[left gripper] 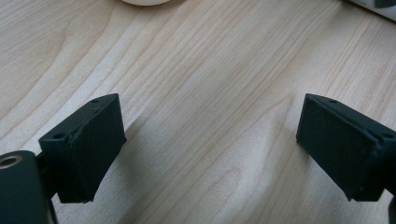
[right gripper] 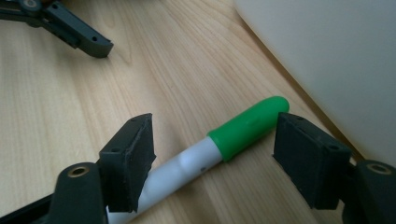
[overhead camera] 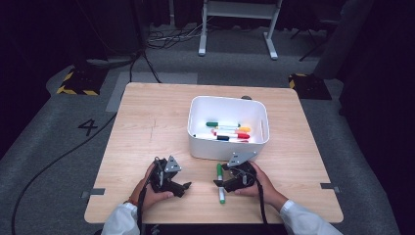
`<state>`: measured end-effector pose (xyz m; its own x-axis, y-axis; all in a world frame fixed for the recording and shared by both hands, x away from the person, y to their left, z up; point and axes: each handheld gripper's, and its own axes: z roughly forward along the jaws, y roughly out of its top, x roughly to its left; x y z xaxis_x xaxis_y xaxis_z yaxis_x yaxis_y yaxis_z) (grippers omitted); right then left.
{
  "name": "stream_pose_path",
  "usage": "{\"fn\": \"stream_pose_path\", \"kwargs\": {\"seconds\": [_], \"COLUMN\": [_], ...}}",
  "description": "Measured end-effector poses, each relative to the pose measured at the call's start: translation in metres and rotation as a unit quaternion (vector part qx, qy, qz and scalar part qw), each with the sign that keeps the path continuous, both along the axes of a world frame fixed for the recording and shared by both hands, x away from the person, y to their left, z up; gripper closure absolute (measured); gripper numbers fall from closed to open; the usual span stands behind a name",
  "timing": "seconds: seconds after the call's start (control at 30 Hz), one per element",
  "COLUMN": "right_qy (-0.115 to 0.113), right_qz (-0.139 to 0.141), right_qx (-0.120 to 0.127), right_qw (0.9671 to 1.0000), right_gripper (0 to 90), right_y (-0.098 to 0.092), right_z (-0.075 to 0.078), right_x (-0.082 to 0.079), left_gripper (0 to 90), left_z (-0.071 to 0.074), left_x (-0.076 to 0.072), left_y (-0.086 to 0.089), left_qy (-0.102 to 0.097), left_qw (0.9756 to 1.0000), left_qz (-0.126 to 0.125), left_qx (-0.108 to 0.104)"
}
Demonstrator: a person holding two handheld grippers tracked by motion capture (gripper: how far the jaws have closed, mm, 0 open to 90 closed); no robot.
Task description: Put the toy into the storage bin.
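A white marker with a green cap (overhead camera: 221, 195) lies on the wooden table (overhead camera: 147, 132) just in front of the white bin (overhead camera: 222, 151). My right gripper (overhead camera: 219, 180) is low over it, and in the right gripper view the marker (right gripper: 243, 128) runs slantwise between the jaws of that gripper (right gripper: 215, 149). The pads stand apart from its sides, so the gripper is open. My left gripper (overhead camera: 184, 188) rests near the table's front edge, to the left of the marker. Its jaws (left gripper: 210, 140) are open over bare wood.
The bin holds several coloured markers (overhead camera: 227, 131). Its wall (right gripper: 327, 56) rises close on the right in the right gripper view, where my left gripper (right gripper: 70, 28) lies farther off at the top left. Cables run across the grey floor (overhead camera: 49, 147).
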<state>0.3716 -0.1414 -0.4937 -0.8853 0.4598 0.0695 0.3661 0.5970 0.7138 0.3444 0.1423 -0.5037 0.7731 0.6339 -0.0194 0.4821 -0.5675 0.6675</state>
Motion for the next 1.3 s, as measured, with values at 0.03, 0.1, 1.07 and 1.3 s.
{"fn": "stream_pose_path", "kwargs": {"seconds": [0.03,0.1,1.07,1.3], "right_qy": [-0.006,-0.016,-0.03,-0.042], "right_qz": [-0.005,-0.007,0.055,0.052], "right_qx": [-0.008,-0.008,0.031,0.058], "right_qw": [0.9999,0.9998,0.9976,0.9961], "right_gripper": [34.1,35.0,74.7,74.8], "right_y": [0.003,0.006,-0.019,-0.036], "right_z": [-0.002,-0.004,-0.002,0.015], "right_x": [0.0,0.0,0.002,-0.002], "left_gripper": [8.1,8.1,8.1,8.1], "left_z": [0.0,0.0,0.0,0.0], "left_x": [0.0,0.0,0.0,0.0], "left_y": [0.0,0.0,0.0,0.0], "left_qy": [0.0,0.0,0.0,-0.001], "left_qw": [1.0,1.0,1.0,1.0], "left_qz": [0.0,0.0,0.0,0.0], "left_qx": [0.0,0.0,0.001,0.0]}}
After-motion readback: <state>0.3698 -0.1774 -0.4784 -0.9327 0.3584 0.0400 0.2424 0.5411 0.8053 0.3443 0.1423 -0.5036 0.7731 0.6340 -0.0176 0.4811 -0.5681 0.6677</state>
